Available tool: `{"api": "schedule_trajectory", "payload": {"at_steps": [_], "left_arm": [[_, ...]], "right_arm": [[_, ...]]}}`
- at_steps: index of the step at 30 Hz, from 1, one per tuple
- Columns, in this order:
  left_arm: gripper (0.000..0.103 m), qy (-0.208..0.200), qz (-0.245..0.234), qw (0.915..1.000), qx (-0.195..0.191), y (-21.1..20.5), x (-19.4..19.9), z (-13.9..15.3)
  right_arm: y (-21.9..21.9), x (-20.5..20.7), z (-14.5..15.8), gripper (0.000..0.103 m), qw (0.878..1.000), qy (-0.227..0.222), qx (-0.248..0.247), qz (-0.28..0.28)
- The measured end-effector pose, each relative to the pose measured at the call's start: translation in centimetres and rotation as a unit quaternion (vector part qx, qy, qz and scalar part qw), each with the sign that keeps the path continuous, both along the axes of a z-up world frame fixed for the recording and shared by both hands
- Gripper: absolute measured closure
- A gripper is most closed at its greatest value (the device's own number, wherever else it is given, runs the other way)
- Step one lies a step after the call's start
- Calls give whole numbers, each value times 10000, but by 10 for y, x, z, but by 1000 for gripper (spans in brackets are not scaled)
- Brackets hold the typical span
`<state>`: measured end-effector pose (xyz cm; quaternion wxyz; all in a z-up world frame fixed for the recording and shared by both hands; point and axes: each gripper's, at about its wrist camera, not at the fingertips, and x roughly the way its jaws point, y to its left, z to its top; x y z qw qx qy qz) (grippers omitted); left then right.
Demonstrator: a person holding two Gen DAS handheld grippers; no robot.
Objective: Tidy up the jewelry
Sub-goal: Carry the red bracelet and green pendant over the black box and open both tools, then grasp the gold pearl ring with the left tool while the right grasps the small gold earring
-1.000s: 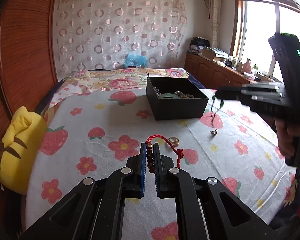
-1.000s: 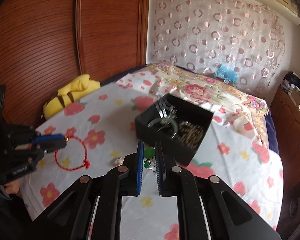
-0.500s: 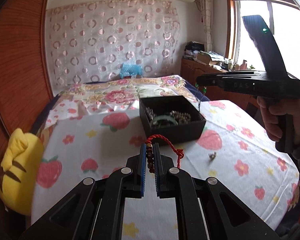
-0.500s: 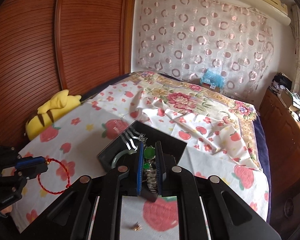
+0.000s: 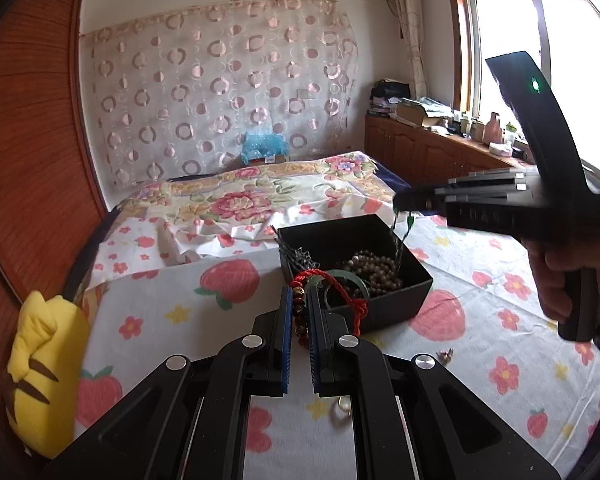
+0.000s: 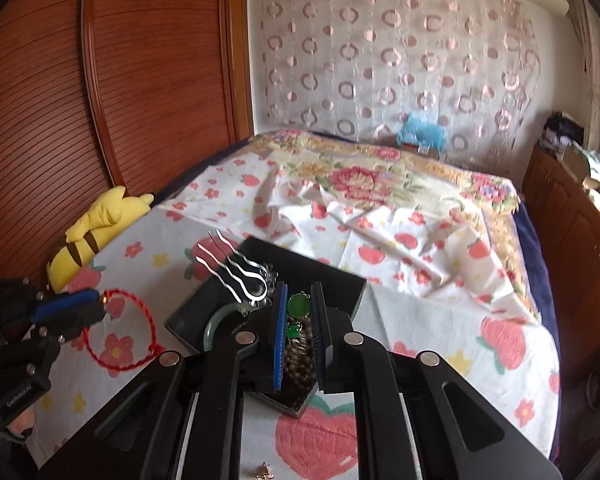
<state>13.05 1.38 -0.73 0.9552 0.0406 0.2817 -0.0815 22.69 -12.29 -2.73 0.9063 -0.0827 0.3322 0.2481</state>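
A black jewelry box (image 5: pixel 404 296) stands on the strawberry-print bedsheet and holds brown beads (image 5: pixel 374 268), a green bangle (image 5: pixel 350 278) and silver hair forks (image 6: pixel 236 274). My left gripper (image 5: pixel 299 312) is shut on a red cord bracelet (image 5: pixel 338 288) with brown beads, held just at the box's near-left corner. My right gripper (image 6: pixel 299 312) is shut on a green stone pendant (image 6: pixel 298 306) and hangs it over the box (image 6: pixel 342 284). The right gripper also shows in the left wrist view (image 5: pixel 400 202), above the box's far right corner.
A small metal ring (image 5: pixel 446 354) and another trinket (image 5: pixel 342 404) lie on the sheet near the box; a small trinket also shows in the right wrist view (image 6: pixel 265 470). A yellow plush toy (image 5: pixel 44 364) lies at the left bed edge by the wooden headboard. Wooden cabinets (image 5: pixel 432 152) line the right.
Both grippers have moved toward the box with their pieces. The right one now holds the pendant over the box; the left brought the red bracelet up to its near corner.
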Motion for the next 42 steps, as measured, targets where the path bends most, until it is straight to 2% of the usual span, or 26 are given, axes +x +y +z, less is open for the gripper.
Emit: {"api": "schedule_trajectory", "payload": {"at_steps": [4, 6, 8, 28, 30, 32, 36, 38, 42], "left_arm": [[97, 69, 3, 10000, 1, -5, 12, -2], [97, 91, 11, 10000, 13, -7, 18, -4], [97, 133, 20, 9999, 24, -9, 24, -7], [97, 193, 93, 9998, -22, -30, 70, -7], [89, 202, 108, 9997, 14, -32, 71, -8], [50, 202, 96, 9997, 25, -34, 71, -8], [34, 176, 111, 9998, 18, -31, 62, -9], [19, 142, 122, 9998, 23, -29, 55, -9], [10, 237, 92, 9997, 28, -21, 41, -14]], "right_arm": [[-4, 4, -8, 89, 9999, 122, 86, -19], [-6, 2, -11, 80, 9999, 126, 106, -31], [-10, 0, -12, 77, 9998, 134, 162, -42], [-44, -32, -43, 77, 9997, 237, -56, -21], [-45, -36, -48, 77, 9996, 270, -64, 2], [-46, -40, -52, 77, 9996, 291, -63, 23], [-47, -48, -60, 77, 9994, 330, -51, 56], [-47, -52, -63, 77, 9994, 350, -38, 69], [-46, -64, -72, 77, 9991, 411, -26, 125]]}}
